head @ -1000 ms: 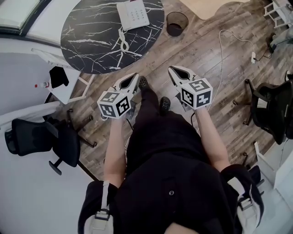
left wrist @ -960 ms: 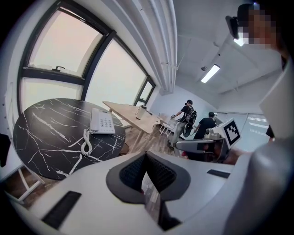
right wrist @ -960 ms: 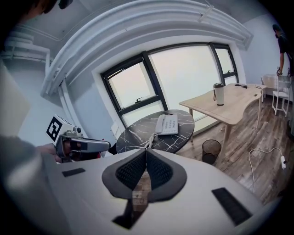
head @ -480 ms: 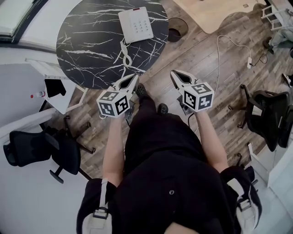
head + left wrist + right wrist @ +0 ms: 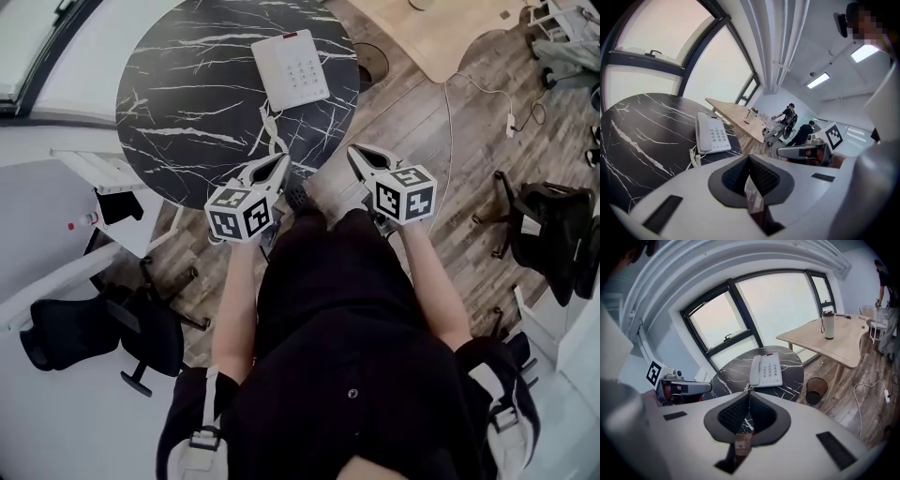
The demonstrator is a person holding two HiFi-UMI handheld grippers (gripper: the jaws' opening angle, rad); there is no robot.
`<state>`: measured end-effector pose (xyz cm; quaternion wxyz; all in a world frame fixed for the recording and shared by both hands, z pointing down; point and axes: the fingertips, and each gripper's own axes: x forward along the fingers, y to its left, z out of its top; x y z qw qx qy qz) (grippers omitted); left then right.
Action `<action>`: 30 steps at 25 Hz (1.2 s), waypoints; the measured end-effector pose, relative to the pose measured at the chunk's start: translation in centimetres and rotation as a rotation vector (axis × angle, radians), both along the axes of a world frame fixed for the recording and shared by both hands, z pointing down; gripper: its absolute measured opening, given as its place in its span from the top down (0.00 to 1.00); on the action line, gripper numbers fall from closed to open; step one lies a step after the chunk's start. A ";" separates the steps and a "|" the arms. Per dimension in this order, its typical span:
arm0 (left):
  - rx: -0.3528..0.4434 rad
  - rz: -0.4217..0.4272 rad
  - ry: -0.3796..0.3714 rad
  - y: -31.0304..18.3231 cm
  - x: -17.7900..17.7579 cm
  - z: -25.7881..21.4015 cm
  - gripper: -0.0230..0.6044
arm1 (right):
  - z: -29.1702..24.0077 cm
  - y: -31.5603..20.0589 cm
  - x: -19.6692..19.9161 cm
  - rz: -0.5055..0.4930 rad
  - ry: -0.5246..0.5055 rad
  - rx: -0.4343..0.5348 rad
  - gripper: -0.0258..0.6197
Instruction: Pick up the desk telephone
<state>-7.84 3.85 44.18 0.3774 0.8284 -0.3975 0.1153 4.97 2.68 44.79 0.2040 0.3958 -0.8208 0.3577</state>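
— What takes up most of the room?

— The wooden plank floor (image 5: 441, 187), and on it a round black bench (image 5: 187, 94) with white marble veining. A pale wooden table (image 5: 450, 37) stands past it at the upper right of the head view.

— Any seating?

— A black office chair (image 5: 94, 333) at the lower left and a second chair (image 5: 553, 225) at the right, both well apart from the bench.

— Where is the desk telephone (image 5: 292, 68)?

— It lies flat on the bench, on the far side and toward its right edge. The right gripper view shows the handset in its cradle to the left of the keypad. Nothing touches it.

— And beside the bench?

— A dark waste bin (image 5: 816, 391) on the floor, between the bench and the wooden table.

— The grippers?

— The left gripper (image 5: 278, 165) is clenched, its jaws pressed together with nothing between them. Its tip hangs over the near rim of the bench. The right gripper (image 5: 354, 152) is clenched and empty too, over the floor just beside the bench's edge. Both point toward the telephone and are clearly apart from it.

— Anything smaller?

— A white coiled cord (image 5: 270, 131) runs from the telephone across the bench toward the near edge, and a thin white cable (image 5: 448, 122) trails over the floor at the right.
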 end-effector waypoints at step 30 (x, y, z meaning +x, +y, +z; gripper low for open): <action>-0.210 -0.119 -0.009 -10.0 -3.1 7.3 0.78 | 8.2 -11.7 -3.5 -0.166 0.036 -0.228 0.71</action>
